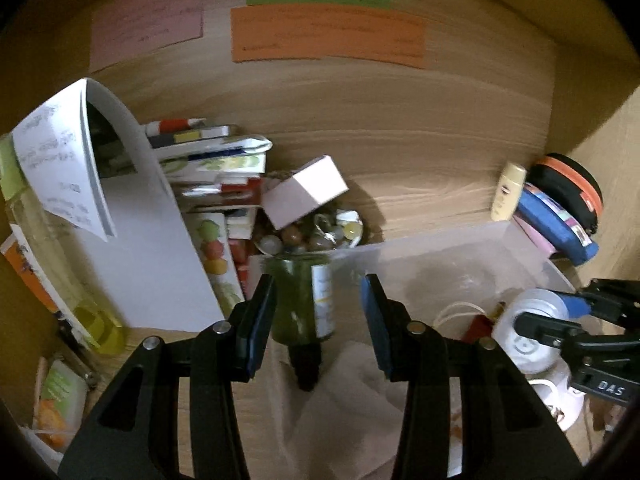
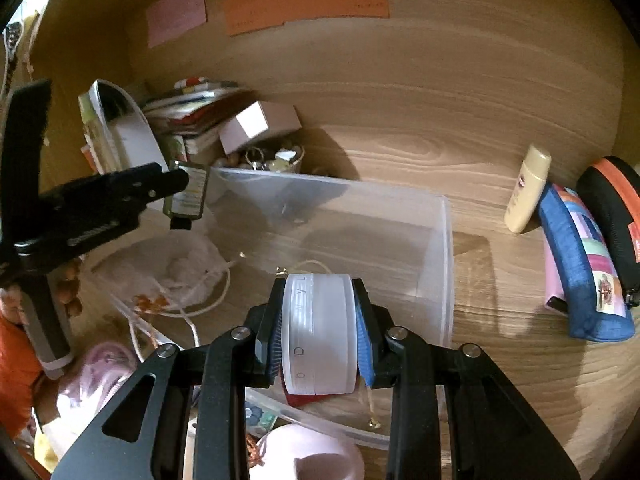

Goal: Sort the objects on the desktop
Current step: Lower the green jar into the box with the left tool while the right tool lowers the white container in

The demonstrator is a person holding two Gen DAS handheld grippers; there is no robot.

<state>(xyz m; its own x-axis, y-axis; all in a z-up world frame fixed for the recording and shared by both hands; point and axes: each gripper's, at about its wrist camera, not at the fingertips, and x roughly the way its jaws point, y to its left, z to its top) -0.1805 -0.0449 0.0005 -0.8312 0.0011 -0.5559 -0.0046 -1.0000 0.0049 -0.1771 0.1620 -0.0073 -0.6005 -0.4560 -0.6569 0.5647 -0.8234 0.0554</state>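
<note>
My left gripper point(image 1: 318, 320) is open. A dark green bottle point(image 1: 302, 308) with a white label hangs cap-down between its jaws, over the near left corner of a clear plastic bin point(image 1: 440, 248). In the right wrist view the bottle point(image 2: 188, 194) sits at the tip of the left gripper point(image 2: 176, 184). My right gripper point(image 2: 318, 328) is shut on a white round jar point(image 2: 318, 332), held above the bin point(image 2: 444, 264). The jar and right gripper also show in the left wrist view point(image 1: 528, 320).
Books and papers point(image 1: 208, 168) are stacked at back left. A bowl of small items point(image 1: 316, 232) has a pink box point(image 1: 304, 192) on it. A cream tube point(image 2: 526, 188), blue pouch point(image 2: 580, 264) and black-orange case point(image 2: 616, 208) lie right. A drawstring bag point(image 2: 168, 276) lies left of the bin.
</note>
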